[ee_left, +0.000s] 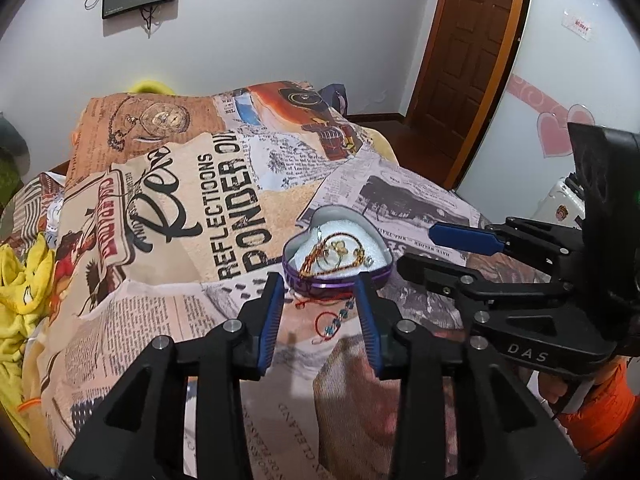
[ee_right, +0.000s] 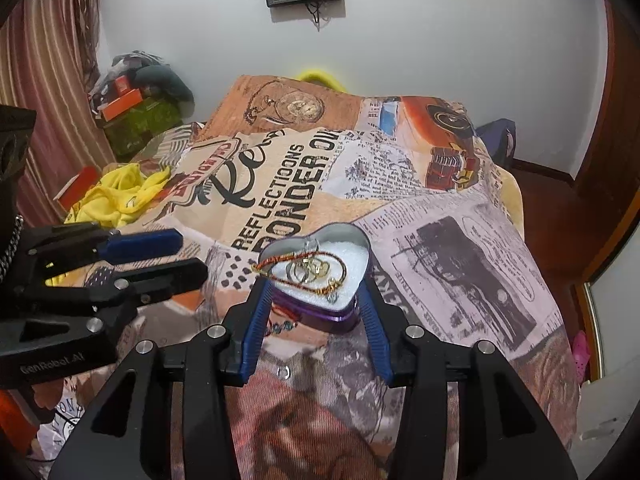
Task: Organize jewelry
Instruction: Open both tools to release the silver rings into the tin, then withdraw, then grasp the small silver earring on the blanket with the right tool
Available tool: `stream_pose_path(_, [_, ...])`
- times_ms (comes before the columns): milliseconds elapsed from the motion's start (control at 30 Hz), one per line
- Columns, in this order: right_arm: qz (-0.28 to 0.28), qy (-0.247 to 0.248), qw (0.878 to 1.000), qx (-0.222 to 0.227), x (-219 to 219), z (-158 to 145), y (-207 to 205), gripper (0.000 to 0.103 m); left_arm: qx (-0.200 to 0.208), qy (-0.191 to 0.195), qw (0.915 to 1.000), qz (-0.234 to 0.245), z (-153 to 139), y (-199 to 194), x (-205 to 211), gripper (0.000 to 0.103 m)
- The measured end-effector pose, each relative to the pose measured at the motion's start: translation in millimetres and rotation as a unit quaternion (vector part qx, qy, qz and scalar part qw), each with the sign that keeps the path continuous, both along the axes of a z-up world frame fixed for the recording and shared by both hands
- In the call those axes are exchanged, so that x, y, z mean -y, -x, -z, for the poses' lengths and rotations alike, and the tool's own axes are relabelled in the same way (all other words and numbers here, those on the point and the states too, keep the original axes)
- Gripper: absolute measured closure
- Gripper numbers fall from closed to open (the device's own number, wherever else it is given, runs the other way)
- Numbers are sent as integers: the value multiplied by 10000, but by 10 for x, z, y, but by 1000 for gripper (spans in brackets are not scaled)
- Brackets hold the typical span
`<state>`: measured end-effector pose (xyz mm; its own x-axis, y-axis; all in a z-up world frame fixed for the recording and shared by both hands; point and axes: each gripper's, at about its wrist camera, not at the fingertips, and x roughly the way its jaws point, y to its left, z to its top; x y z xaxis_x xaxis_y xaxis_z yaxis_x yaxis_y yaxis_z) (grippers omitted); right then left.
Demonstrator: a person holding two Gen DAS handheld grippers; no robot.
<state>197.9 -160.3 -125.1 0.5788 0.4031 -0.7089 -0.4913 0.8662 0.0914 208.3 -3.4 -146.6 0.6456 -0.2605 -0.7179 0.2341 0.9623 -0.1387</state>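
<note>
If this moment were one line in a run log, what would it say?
stage: jewelry sorting | heart tin: open, chains inside | red bracelet: on blanket beside tin | left tool: open, empty | right tool: open, empty

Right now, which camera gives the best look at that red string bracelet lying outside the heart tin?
The left wrist view: the red string bracelet lies exposed on the blanket before the heart tin. In the right wrist view a finger hides most of it.

Left gripper and right gripper, fingers apart, empty.
</note>
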Motion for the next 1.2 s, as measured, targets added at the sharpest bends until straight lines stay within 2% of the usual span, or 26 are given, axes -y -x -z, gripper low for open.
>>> stream_pose_path(300, [35,252,9993,-265,23,227,113,62,-459,12,9988,-145,271,96,-150,67])
stream_pose_path(533, [-222,370,9975,-557,-82,466,214,62,-780,166,9967,-165,474,116,-202,67])
stream_pose_path(700, [-320,400,9956,-782,-152,634,207,62,-784,148,9968,-96,513,144,-186,67])
stream_pose_path(767, [-324,470,9960,-692,-176,644,226,62,-792,131,9967,-79,528,154,-183,67])
stream_pose_path(933, [-400,527,9958,-627,-223,645,247,72,-814,144,9965,-106,561,145,-194,67])
stream_pose_path(1100, [-458,544,9956,-606,-235,676,249,90,-790,140,9967,-120,555,142,-208,67])
stream_pose_path(1200, [-494,560,9955,-584,-247,682,255,94,-785,121,9968,-113,553,140,-204,67])
